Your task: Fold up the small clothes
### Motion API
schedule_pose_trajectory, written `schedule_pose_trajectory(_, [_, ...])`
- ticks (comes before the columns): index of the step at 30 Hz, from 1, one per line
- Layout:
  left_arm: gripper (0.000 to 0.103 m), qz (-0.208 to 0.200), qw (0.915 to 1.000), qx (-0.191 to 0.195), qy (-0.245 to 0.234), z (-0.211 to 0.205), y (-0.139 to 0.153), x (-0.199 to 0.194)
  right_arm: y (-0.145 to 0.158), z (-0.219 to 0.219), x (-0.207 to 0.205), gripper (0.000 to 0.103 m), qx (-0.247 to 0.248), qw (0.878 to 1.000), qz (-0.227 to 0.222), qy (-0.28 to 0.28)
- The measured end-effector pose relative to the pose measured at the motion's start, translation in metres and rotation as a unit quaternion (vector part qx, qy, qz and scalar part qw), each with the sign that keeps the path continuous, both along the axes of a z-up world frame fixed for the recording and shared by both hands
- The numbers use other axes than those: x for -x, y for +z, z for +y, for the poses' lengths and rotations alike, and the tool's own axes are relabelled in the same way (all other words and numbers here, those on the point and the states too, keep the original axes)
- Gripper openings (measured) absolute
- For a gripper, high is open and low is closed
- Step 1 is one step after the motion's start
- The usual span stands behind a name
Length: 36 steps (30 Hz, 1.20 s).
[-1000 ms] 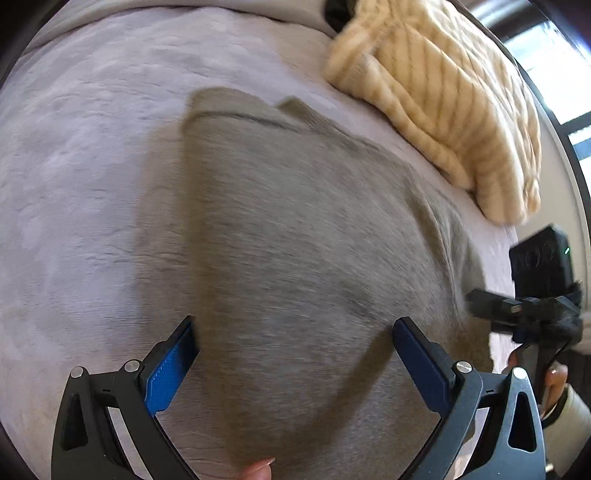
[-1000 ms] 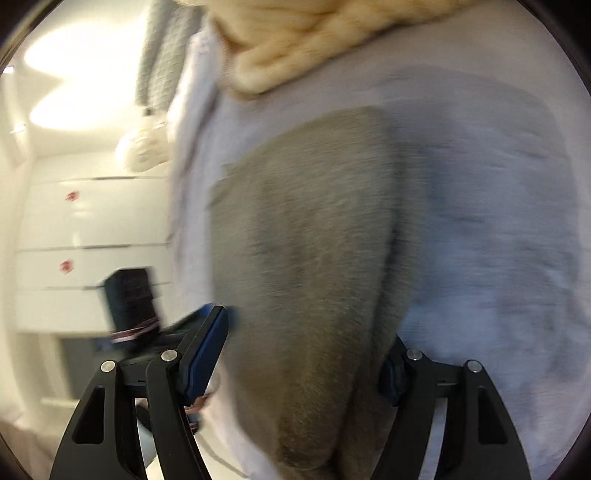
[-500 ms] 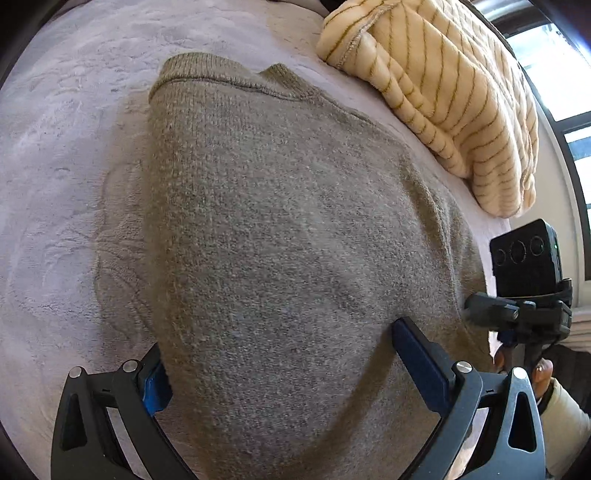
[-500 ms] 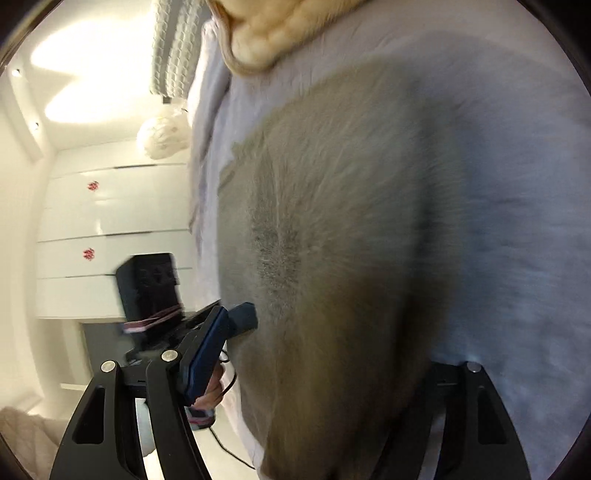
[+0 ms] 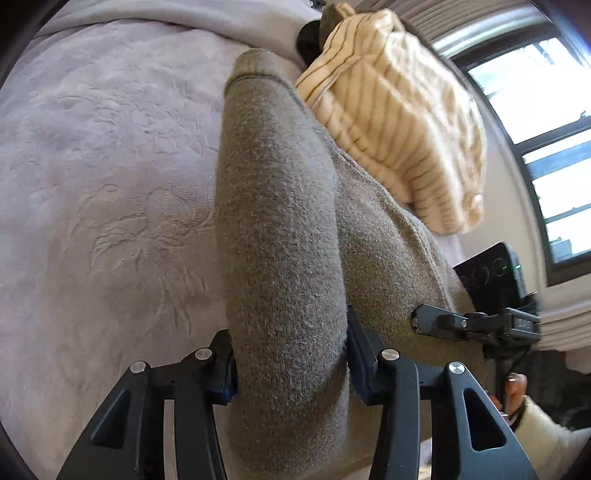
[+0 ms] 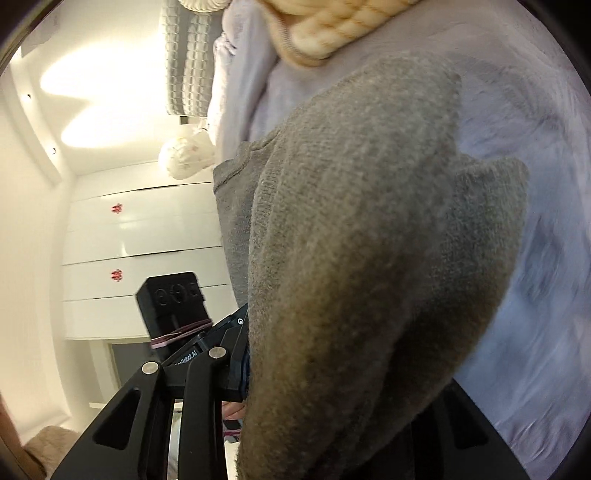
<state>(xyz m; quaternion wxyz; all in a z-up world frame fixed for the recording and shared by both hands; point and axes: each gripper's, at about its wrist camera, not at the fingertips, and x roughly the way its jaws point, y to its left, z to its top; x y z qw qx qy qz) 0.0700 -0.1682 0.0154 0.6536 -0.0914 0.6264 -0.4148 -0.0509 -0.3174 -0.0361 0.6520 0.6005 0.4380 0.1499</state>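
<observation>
The grey knit (image 5: 284,236) lies on the pale plush blanket (image 5: 103,192), bunched into a thick fold that runs from the near edge toward the far side of the bed. In the left wrist view its hemmed far end (image 5: 255,74) lies just beside the striped cream sweater (image 5: 399,122), and a flatter layer of the same grey cloth spreads out to the right of the raised fold. In the right wrist view the knit (image 6: 362,236) fills most of the picture, humped up and hanging over the near side, with a stitched edge (image 6: 240,166) showing at its left.

The left gripper (image 5: 290,365) has just been closing, and its blue-padded fingers (image 5: 356,354) now press on both sides of the raised fold, so it holds the knit pinched between them. The right gripper (image 6: 332,369) has just been closing too; its left finger (image 6: 236,365) lies against the cloth, while the other finger is hidden under the draped knit, and the fabric bunches between them as held.

From the left wrist, the right gripper (image 5: 480,321) shows at the right edge of the knit, with a hand (image 5: 513,391) below it. A window (image 5: 546,140) stands at the far right. From the right wrist, the cream sweater (image 6: 325,33) lies at the far edge, and white drawers (image 6: 140,236) stand to the left beyond the bed.
</observation>
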Motion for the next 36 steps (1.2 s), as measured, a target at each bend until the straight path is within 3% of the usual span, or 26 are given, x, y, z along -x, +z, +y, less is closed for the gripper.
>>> schedule_pose_trajectory(3, [0.048, 0.010, 0.9998, 0.017, -0.004, 0.032, 0.016, 0.003, 0.012, 0.028, 0.005, 0.035, -0.014, 1.000, -0.006, -0.005])
schedule_pose_trajectory(8, [0.048, 0.006, 0.9997, -0.012, -0.022, 0.091, 0.034, 0.018, 0.008, 0.099, 0.014, 0.035, -0.051, 0.999, -0.001, -0.002])
schedule_pose_trajectory(13, [0.048, 0.029, 0.9982, -0.047, -0.023, 0.157, 0.031, 0.038, -0.016, 0.173, 0.024, 0.035, -0.101, 0.995, 0.018, 0.008])
schedule_pose_trajectory(16, [0.048, 0.038, 0.9965, -0.074, -0.008, 0.195, 0.016, 0.057, -0.029, 0.203, 0.019, 0.035, -0.095, 0.994, 0.038, 0.028])
schedule_pose_trajectory(19, [0.048, 0.021, 0.9917, -0.127, -0.004, 0.213, -0.013, 0.078, -0.034, 0.229, 0.006, 0.037, 0.009, 0.993, 0.073, 0.089])
schedule_pose_trajectory(21, [0.052, 0.011, 0.9869, -0.161, 0.006, 0.221, -0.030, 0.088, -0.029, 0.238, -0.002, 0.041, 0.095, 0.984, 0.093, 0.117])
schedule_pose_trajectory(26, [0.052, -0.017, 0.9890, -0.140, 0.047, 0.240, -0.013, 0.083, -0.014, 0.219, 0.019, 0.053, 0.118, 0.987, 0.095, 0.062])
schedule_pose_trajectory(28, [0.052, -0.040, 0.9873, -0.136, 0.071, 0.251, -0.002, 0.075, -0.024, 0.197, 0.030, 0.054, 0.085, 0.991, 0.098, 0.017])
schedule_pose_trajectory(30, [0.052, -0.050, 0.9850, -0.139, 0.089, 0.258, 0.001, 0.066, -0.033, 0.185, 0.041, 0.029, 0.041, 0.995, 0.090, -0.021])
schedule_pose_trajectory(31, [0.052, -0.049, 0.9834, -0.146, 0.095, 0.261, -0.001, 0.062, -0.034, 0.185, 0.038, 0.027, 0.042, 0.994, 0.097, -0.027])
schedule_pose_trajectory(32, [0.052, -0.047, 0.9817, -0.155, 0.100, 0.259, -0.005, 0.056, -0.029, 0.189, 0.033, 0.027, 0.062, 0.993, 0.095, -0.021])
schedule_pose_trajectory(34, [0.052, -0.048, 0.9808, -0.163, 0.096, 0.257, -0.011, 0.056, 0.002, 0.205, 0.021, 0.026, 0.159, 0.985, 0.068, 0.021])
schedule_pose_trajectory(35, [0.052, -0.051, 0.9806, -0.166, 0.091, 0.252, -0.012, 0.059, 0.019, 0.218, 0.015, 0.026, 0.217, 0.974, 0.056, 0.046])
schedule_pose_trajectory(36, [0.052, -0.057, 0.9800, -0.172, 0.082, 0.246, -0.016, 0.061, 0.033, 0.233, 0.010, 0.026, 0.286, 0.954, 0.048, 0.074])
